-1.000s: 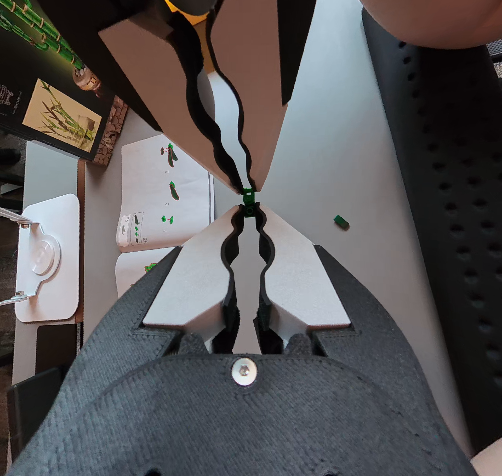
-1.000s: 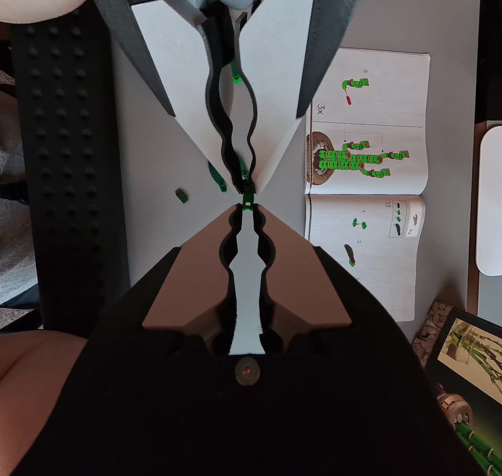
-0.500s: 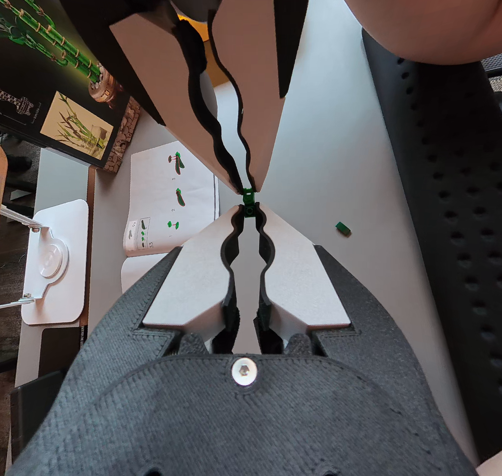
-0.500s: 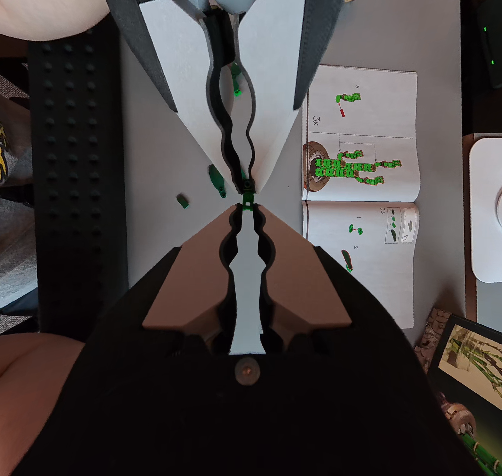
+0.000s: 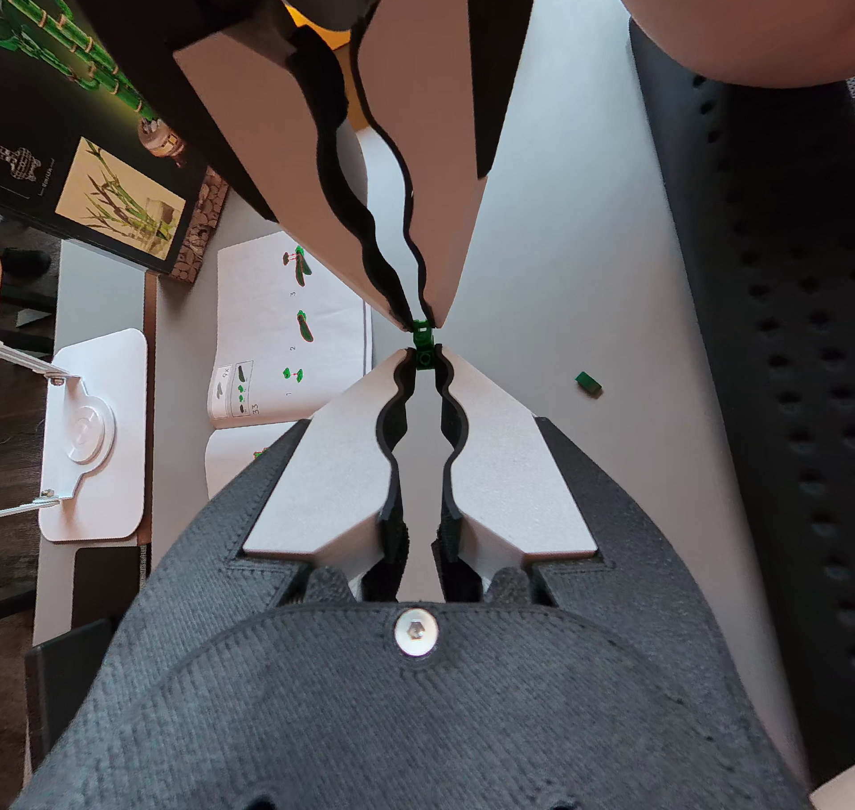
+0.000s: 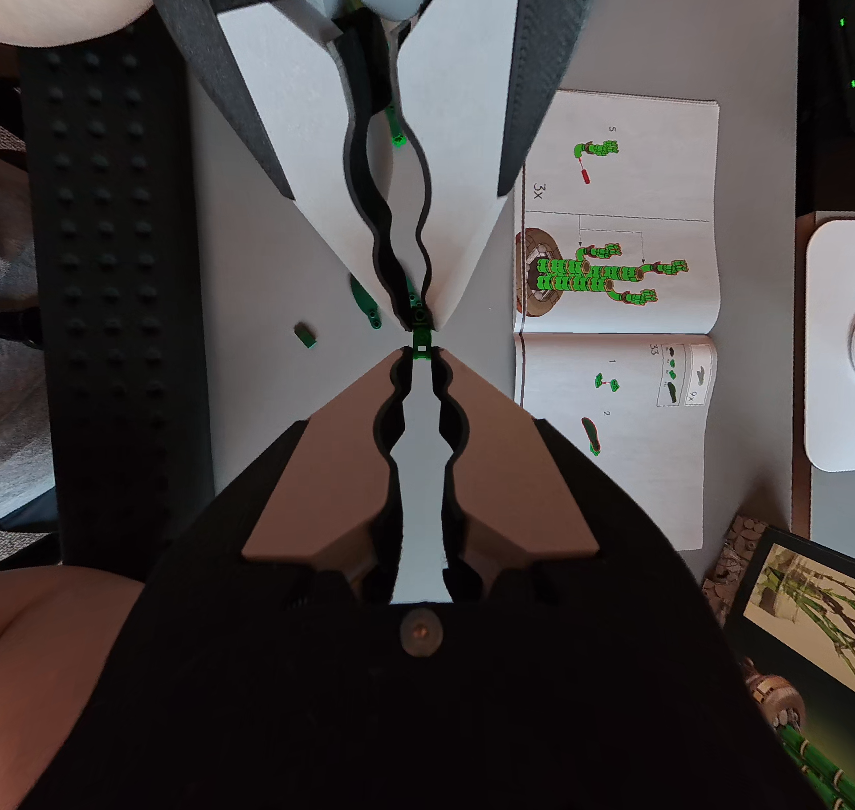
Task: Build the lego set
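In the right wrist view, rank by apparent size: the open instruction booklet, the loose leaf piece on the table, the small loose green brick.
1. Instruction booklet, far the largest.
2. Leaf piece, partly hidden behind the left tool's finger, so its full size is unsure.
3. Small green brick, smallest as seen.

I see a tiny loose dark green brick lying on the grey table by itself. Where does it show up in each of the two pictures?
Left wrist view: the loose green brick lies right of centre, on the table between the claw tips and the black studded mat.
Right wrist view: the brick lies left of centre, again between the tips and the mat.
Shared landmark: the open instruction booklet, on the opposite side from the brick.
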`<move>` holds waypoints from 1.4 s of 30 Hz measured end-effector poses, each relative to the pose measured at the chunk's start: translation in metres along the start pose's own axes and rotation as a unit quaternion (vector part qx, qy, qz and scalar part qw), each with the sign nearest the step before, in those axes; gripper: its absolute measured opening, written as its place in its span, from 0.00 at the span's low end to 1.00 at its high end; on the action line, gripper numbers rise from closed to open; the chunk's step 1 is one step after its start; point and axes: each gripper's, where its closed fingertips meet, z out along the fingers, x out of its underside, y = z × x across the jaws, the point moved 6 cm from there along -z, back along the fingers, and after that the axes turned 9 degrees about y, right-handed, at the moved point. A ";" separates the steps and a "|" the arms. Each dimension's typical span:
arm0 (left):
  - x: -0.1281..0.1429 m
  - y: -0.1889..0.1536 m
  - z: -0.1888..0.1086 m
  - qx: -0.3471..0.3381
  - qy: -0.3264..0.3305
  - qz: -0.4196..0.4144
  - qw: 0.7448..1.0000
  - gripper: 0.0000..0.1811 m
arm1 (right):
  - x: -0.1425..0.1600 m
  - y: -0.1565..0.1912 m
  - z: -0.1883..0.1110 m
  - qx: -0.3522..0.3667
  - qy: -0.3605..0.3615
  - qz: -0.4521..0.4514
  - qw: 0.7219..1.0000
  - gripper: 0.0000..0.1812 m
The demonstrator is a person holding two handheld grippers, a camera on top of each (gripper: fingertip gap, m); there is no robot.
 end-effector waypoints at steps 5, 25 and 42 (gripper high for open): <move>0.001 0.000 0.001 0.000 0.004 0.000 1.000 0.03 | -0.001 -0.001 0.000 0.003 -0.003 0.000 1.000 0.04; -0.001 0.002 -0.002 -0.005 -0.004 -0.003 1.000 0.03 | -0.005 -0.001 -0.002 0.009 -0.022 -0.010 1.000 0.03; -0.006 0.011 -0.016 -0.026 -0.032 -0.024 0.999 0.03 | -0.010 -0.005 -0.016 0.050 -0.033 0.006 0.998 0.03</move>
